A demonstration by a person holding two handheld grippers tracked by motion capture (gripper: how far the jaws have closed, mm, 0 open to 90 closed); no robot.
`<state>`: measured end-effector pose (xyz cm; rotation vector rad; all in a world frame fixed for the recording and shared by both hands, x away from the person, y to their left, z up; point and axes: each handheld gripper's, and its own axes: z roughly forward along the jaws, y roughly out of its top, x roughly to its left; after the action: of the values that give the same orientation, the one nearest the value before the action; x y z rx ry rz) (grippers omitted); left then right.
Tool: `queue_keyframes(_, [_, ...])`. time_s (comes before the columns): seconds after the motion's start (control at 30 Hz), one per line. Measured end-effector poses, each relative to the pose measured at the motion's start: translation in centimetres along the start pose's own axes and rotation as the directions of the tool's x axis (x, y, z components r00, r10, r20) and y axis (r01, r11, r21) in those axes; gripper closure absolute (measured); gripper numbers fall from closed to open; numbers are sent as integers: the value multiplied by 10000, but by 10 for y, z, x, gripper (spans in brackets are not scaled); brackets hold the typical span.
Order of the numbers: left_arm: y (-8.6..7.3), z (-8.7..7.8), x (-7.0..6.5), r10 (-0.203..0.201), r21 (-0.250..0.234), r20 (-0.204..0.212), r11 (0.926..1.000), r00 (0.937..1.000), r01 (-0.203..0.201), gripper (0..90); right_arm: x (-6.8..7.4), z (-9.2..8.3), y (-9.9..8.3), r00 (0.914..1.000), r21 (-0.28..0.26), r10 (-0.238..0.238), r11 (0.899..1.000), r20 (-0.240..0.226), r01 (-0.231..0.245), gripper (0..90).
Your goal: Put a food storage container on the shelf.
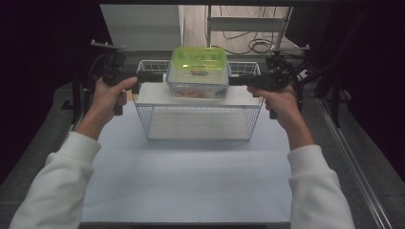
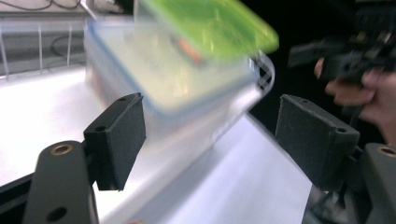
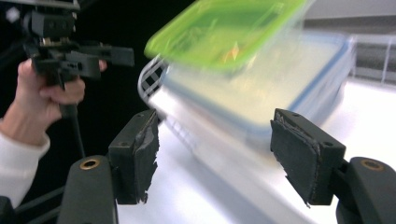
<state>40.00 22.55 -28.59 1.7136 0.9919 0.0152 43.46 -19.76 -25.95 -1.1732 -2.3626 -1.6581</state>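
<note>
Two food boxes are stacked on the white top shelf (image 1: 152,98) of a wire rack. The lower is a clear container with a blue rim (image 1: 197,86), the upper a box with a green lid (image 1: 199,58). My left gripper (image 1: 153,76) stands open just left of the stack and my right gripper (image 1: 237,80) stands open just right of it, neither touching. In the left gripper view the blurred clear container (image 2: 173,79) and green lid (image 2: 210,25) lie beyond my open left gripper (image 2: 210,121). The right gripper view shows the clear container (image 3: 261,93) and green lid (image 3: 224,28) beyond my open right gripper (image 3: 217,135).
The wire rack has a lower shelf (image 1: 198,125) and stands at the back of a white mat (image 1: 191,176). Wire sides rise behind the top shelf. Dark frame posts (image 1: 76,95) and cables flank the table.
</note>
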Motion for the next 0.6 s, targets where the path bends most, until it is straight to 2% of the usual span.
queue_keyframes(0.13, [-37, -14, -11, 602, 575, -415, 9967, 9973, -578, 249, 11, -11, -28, 9988, 497, -495, 9975, -7, 494, 325])
queue_keyframes(0.27, [-69, -22, -16, 771, 915, -481, 9932, 9959, -724, 247, 20, -15, -56, 9955, 1013, -933, 9907, 149, 913, 327])
queue_keyframes(0.37, [-94, -25, -19, 759, 989, -484, 9926, 9959, -709, 244, 23, -15, -78, 9938, 1302, -1098, 9857, 155, 1069, 327])
queue_keyframes(0.47, [-118, -27, -20, 699, 989, -293, 9929, 9971, -667, 243, 26, -13, -99, 9928, 1502, -1199, 9816, 38, 1180, 327])
queue_keyframes(0.5, [-126, -27, -21, 751, 1056, -316, 9918, 9967, -714, 242, 26, -12, -106, 9922, 1589, -1243, 9796, -11, 1229, 327])
queue_keyframes(0.6, [-149, -24, -22, 983, 1271, -726, 9879, 9925, -886, 240, 26, -10, -122, 9927, 1742, -1209, 9775, -18, 1194, 327])
